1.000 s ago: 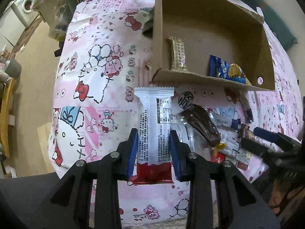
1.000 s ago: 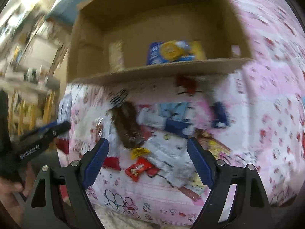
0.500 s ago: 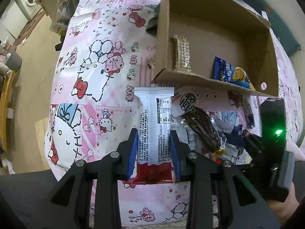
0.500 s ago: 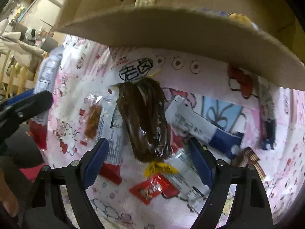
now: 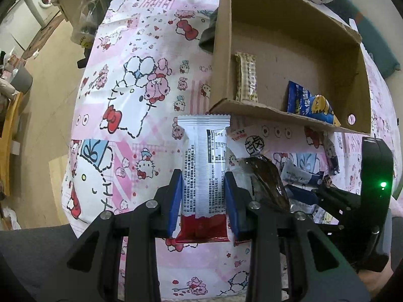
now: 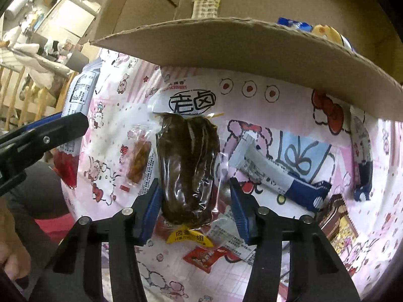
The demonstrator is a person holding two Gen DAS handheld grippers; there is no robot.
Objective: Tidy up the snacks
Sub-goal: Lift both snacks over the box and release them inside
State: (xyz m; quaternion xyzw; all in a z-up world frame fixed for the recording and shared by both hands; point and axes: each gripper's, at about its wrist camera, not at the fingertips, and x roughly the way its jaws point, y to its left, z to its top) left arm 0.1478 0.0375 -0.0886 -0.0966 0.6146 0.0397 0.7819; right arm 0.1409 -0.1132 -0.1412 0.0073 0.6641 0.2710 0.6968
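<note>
My left gripper [image 5: 202,176] is shut on a white packet with a red end [image 5: 201,146] and holds it upright above the pink cartoon tablecloth [image 5: 131,95]. My right gripper [image 6: 194,186] reaches down over a brown vacuum-packed snack [image 6: 187,151] lying in front of the cardboard box [image 6: 252,42]. Its jaws are closing with the pack between them. The left pad touches the pack; a thin gap shows at the right pad. The same brown pack [image 5: 267,178] lies just right of the left gripper. A checked bar [image 5: 246,75] and a blue bag [image 5: 309,103] lie inside the box [image 5: 277,115].
Several loose snacks lie around the brown pack: a white and blue bar [image 6: 274,176], a small orange packet [image 6: 138,158] and a red sachet [image 6: 209,254]. The box's low front wall stands just beyond them. The cloth drops to the wooden floor [image 5: 42,115] at the left.
The right gripper has come down and forward from a wide view of the box to close over the brown pack, and its jaws have narrowed around it. The left gripper keeps still with its packet.
</note>
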